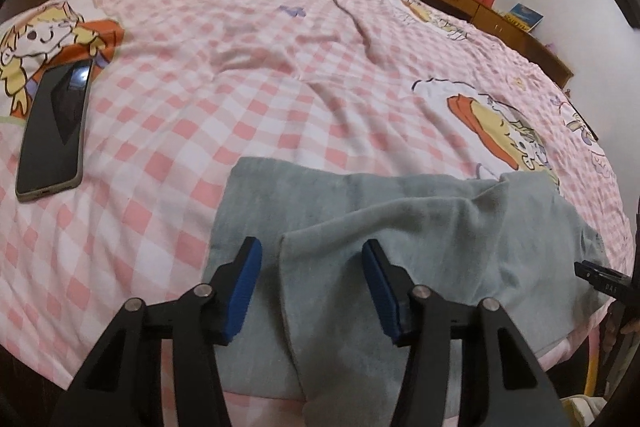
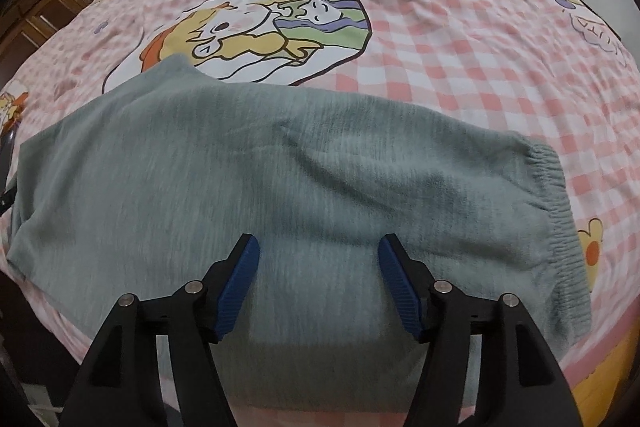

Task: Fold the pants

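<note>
Tools both tilt steeply downward as we hover our left tool (image 1: 312, 259) and right tool (image 2: 320, 255), each released and gripping nothing, above the grey-green fleece pants (image 2: 248, 179) lying on the pink checked bed (image 2: 460, 39).

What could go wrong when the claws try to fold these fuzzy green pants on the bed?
1. The left claw hangs open over a fold edge in the pants; it may pinch only the top layer, so the fold goes crooked.
2. The right claw is open over thick cloth near the bed's edge; a tug could drag the pants off.
3. The phone lies on the bedspread nearby; pulled cloth could nudge it.
</note>
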Motion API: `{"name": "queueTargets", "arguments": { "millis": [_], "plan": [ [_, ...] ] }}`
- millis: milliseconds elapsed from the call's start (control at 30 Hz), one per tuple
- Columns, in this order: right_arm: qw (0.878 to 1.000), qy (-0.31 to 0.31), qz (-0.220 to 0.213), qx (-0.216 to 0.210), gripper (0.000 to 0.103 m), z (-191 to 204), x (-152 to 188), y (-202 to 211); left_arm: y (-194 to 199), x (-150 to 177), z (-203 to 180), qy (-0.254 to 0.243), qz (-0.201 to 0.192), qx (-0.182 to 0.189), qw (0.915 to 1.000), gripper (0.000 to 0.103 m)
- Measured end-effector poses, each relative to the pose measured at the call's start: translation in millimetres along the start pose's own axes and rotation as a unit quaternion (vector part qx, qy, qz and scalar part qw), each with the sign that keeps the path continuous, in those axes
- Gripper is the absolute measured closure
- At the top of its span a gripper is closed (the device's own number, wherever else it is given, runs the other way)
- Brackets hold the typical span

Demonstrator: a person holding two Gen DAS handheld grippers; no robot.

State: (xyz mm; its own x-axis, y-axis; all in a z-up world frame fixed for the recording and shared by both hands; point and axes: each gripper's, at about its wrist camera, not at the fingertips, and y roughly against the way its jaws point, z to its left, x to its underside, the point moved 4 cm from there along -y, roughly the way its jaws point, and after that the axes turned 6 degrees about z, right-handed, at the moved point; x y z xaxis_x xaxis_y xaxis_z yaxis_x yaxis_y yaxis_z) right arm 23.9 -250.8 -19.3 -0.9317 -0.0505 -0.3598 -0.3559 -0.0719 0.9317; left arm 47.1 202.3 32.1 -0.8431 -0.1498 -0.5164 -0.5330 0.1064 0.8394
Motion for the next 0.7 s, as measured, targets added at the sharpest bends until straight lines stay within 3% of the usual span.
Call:
{"name": "queueTargets", "arguments": {
  "millis": [233,367,400,467,500,600,700],
  "plan": [
    [1.0,0.005,-0.011,-0.003,0.036,0,0,-1,-3,4,-8,-0.008,-0.002,0.004,1.0,0.054],
    [1.0,0.004,-0.015,-0.004,0.035,0,0,-1,-11,4,-4,0.016,-0.002,0.005,0.9999,0.057],
    [1.0,0.003,-0.016,-0.004,0.035,1,1,-1,-11,4,-3,0.022,-0.003,0.002,0.9998,0.06],
    [1.0,0.004,-0.019,-0.004,0.035,1,0,-1,-10,4,-5,0.02,-0.003,0.001,0.9998,0.09],
    [1.0,0.004,-0.02,-0.004,0.035,1,0,-1,-9,3,-7,0.018,-0.003,0.006,0.9998,0.095],
    [1.0,0.002,-0.021,-0.005,0.035,2,1,-1,3,-2,-13,0.009,-0.016,0.0,0.9998,0.098],
    [1.0,0.0,-0.019,-0.002,0.035,4,0,1,25,-16,-11,0.0,-0.045,-0.035,0.9984,0.099]
  ]
}}
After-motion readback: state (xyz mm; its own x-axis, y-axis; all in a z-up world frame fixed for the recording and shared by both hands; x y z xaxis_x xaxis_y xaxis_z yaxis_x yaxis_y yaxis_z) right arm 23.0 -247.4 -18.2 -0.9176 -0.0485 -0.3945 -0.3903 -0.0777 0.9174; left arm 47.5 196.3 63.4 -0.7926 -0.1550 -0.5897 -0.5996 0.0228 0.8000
